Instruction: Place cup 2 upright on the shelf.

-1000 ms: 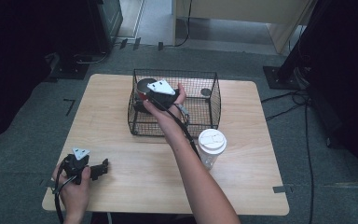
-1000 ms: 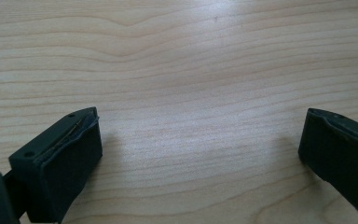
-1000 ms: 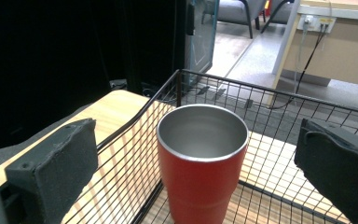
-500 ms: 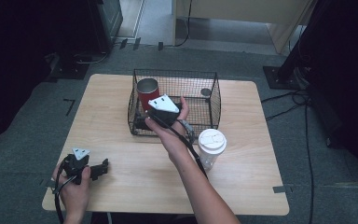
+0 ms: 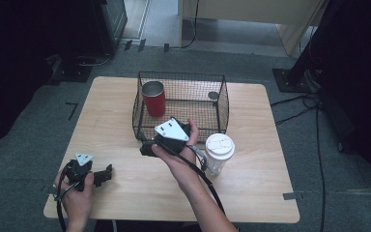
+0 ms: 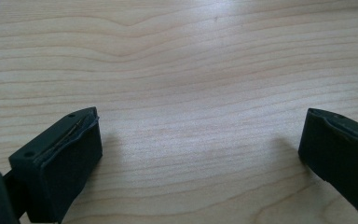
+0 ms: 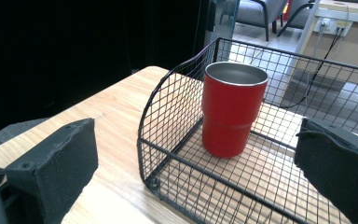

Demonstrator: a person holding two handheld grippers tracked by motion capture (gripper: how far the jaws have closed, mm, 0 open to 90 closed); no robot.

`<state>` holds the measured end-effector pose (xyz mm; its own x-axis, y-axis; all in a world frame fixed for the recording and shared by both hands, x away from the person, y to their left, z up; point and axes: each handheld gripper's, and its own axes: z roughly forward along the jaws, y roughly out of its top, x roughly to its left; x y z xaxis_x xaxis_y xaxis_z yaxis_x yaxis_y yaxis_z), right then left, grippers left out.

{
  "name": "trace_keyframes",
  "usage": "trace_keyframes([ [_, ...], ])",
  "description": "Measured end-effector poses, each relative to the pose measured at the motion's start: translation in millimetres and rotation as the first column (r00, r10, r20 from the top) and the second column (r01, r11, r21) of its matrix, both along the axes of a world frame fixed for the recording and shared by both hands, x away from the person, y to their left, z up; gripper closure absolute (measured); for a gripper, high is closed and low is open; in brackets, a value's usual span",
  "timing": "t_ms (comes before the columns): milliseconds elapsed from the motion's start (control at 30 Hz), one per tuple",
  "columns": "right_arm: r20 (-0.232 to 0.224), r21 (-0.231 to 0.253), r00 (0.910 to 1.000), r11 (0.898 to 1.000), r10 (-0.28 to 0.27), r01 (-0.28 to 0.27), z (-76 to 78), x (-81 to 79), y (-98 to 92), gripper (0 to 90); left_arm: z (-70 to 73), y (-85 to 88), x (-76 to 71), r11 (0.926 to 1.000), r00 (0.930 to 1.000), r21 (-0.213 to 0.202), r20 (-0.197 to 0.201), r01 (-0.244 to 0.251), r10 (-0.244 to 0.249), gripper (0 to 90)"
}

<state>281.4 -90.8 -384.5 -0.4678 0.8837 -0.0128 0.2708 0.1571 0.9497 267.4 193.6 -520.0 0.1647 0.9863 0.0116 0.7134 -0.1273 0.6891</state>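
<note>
A red metal cup (image 5: 153, 98) stands upright in the back left corner of a black wire basket (image 5: 221, 104) at the middle of the wooden table (image 5: 108, 113). My right gripper (image 5: 149, 145) is held just outside the basket's front edge. In the right gripper view it (image 7: 196, 172) is open, with the red cup (image 7: 231, 108) a short way ahead behind the basket's (image 7: 168, 154) mesh and nothing between the jaws. My left gripper (image 5: 105, 174) rests low near the table's front left. It (image 6: 200, 158) is open over bare wood.
A white paper cup with a lid (image 5: 219, 152) stands on the table right of my right hand, close to the trailing cable. A small round grey object (image 5: 213, 95) lies in the basket's back right. Bare wood lies left of the basket.
My right gripper has drawn back out of the basket toward the table's front, leaving the red cup standing free inside. The left gripper has stayed put.
</note>
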Motion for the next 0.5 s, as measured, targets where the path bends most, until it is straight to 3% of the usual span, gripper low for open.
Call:
trace_keyframes([
  [300,0.023,-0.005,0.9993,1.0,-0.028,0.028,7.2,-18.5,-21.2,0.0,0.0,0.0,0.0,1.0,1.0,0.0,0.0,0.0,0.0,0.0],
  [500,0.044,-0.036,0.9973,0.998,-0.058,0.06,10.8,-28.5,-41.2,0.0,-0.1,0.1,0.1,1.0,1.0,0.002,0.002,0.002,-0.002,0.0],
])
